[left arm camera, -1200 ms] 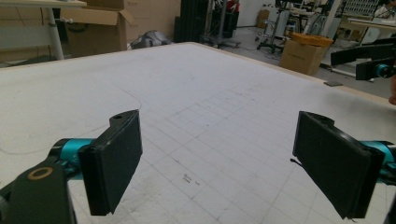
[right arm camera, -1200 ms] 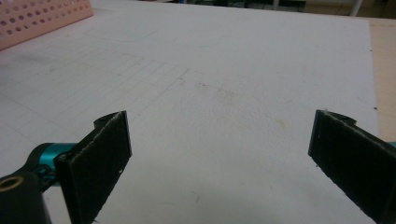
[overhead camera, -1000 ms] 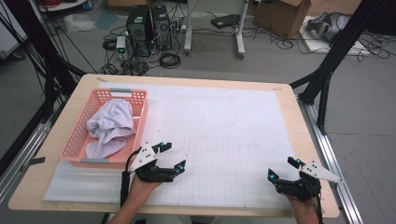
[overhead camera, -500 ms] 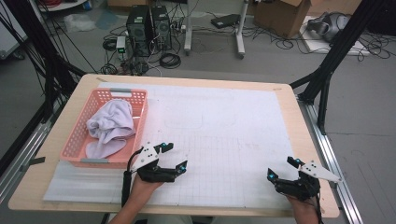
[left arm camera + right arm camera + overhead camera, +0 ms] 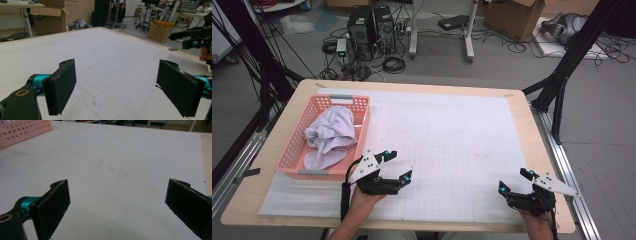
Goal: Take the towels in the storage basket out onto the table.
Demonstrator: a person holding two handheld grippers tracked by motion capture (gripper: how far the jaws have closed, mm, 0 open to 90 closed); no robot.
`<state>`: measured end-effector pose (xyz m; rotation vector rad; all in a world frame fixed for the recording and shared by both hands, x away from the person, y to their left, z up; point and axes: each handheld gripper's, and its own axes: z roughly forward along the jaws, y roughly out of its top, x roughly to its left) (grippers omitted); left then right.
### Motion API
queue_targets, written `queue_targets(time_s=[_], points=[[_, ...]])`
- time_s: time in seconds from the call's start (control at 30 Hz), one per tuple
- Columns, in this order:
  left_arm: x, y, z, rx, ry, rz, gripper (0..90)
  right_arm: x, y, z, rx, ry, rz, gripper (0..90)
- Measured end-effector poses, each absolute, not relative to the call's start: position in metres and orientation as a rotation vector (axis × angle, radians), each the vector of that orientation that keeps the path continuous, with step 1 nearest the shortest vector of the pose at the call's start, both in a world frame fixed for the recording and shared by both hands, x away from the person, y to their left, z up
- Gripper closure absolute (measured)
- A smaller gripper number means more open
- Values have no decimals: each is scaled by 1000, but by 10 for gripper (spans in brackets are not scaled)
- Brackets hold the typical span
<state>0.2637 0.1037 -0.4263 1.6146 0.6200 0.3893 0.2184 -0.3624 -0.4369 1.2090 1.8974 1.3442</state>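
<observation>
While nothing is held: both jaws wide.
Left gripper (image 5: 391, 167): lower centre-left.
Right gripper (image 5: 514, 181): lower right.
Towel (image 5: 329, 135): soft, light; pinch a raised fold.
Basket (image 5: 292, 150): left.

High view looks forward and down from above; both gripper views skim low — sharing the white mat (image 5: 452, 145).

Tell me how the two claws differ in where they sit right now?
The left claw sits beside the pink basket that holds a white towel; the right claw sits near the table's far right corner, well away from the basket. The left claw points toward the table's middle and right side, the right claw toward its middle and left. Both are open, empty and low over the white mat.
</observation>
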Motion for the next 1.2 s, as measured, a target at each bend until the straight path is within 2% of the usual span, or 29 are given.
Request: queue_targets(time_s=[0.7,1.2], points=[[280,138,-353,1573,631,435,165,222,-359,-436,1200,1899,1354,44],[310,189,-337,1542,758,481,163,221,-360,-435,1206,1891,1358,44]])
